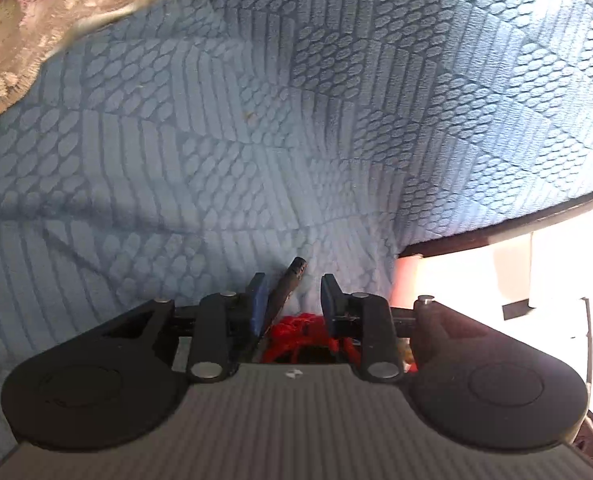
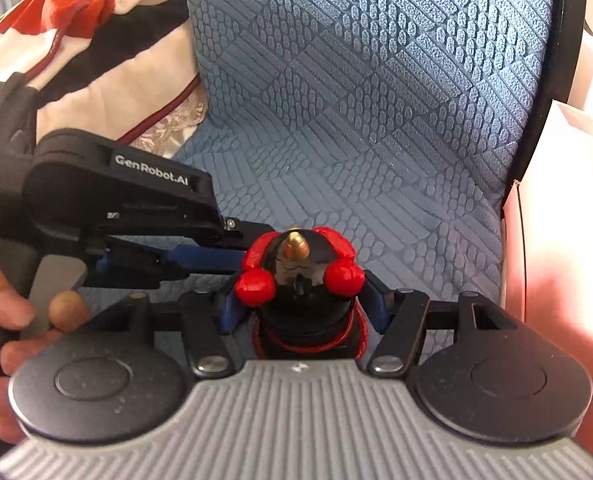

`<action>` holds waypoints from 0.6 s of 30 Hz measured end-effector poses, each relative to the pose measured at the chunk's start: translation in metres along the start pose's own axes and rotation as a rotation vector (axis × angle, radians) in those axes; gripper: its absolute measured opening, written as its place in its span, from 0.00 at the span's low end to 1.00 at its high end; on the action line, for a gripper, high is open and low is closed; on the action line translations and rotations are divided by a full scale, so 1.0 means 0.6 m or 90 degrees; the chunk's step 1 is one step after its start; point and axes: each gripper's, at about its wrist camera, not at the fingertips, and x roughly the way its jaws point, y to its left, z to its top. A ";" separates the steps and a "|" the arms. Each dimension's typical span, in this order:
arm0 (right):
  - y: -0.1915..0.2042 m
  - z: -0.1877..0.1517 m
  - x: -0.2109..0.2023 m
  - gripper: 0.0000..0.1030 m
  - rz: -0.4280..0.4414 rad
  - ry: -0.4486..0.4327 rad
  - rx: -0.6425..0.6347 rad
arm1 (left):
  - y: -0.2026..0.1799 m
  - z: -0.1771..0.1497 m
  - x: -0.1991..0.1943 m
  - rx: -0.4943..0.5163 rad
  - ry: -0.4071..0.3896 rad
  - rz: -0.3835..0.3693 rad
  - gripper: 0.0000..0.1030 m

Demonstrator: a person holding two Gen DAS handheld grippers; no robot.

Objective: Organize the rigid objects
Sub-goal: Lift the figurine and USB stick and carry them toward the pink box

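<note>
Right gripper (image 2: pixel 302 300) clamps black round ornament with red beads, red cord and brass tip (image 2: pixel 298 280), bottom centre of frame, holding it steady above blue textured bedspread (image 2: pixel 356 100). Left gripper (image 1: pixel 292 300), jaws apart, not clamping; thin black stick (image 1: pixel 286 286) leans on one pad, likely for fitting. Left gripper reaches in from left of right-wrist frame.

Black figure (image 2: pixel 302 280) with red knobs and a brass tip on blue geometric-textured fabric (image 2: pixel 376 100).
</note>
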 end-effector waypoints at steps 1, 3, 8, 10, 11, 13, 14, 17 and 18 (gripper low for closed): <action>0.000 0.000 0.000 0.61 0.000 0.000 0.001 | -0.001 -0.001 0.000 0.001 0.000 0.002 0.31; 0.001 0.000 0.000 0.61 0.000 -0.001 0.002 | -0.007 -0.003 0.003 0.024 -0.001 0.023 0.31; 0.001 0.000 0.000 0.61 0.000 -0.001 0.005 | -0.009 -0.003 0.008 0.035 0.001 0.040 0.31; 0.001 0.000 0.000 0.61 0.000 -0.001 0.004 | -0.007 -0.002 0.008 0.030 0.001 0.033 0.31; 0.001 0.000 0.000 0.61 0.000 -0.001 0.004 | -0.006 -0.002 0.008 0.026 0.003 0.027 0.31; 0.001 0.000 0.000 0.61 0.000 -0.001 0.005 | -0.008 -0.001 0.013 0.025 0.007 0.015 0.31; 0.001 0.000 0.000 0.61 0.000 -0.001 0.005 | -0.008 -0.001 0.011 0.029 0.007 0.016 0.31; 0.002 0.000 0.001 0.61 0.001 -0.001 0.007 | -0.015 -0.003 0.016 0.051 0.011 0.030 0.31; 0.001 0.000 0.001 0.61 0.002 -0.002 0.009 | -0.017 -0.004 0.018 0.059 0.009 0.035 0.31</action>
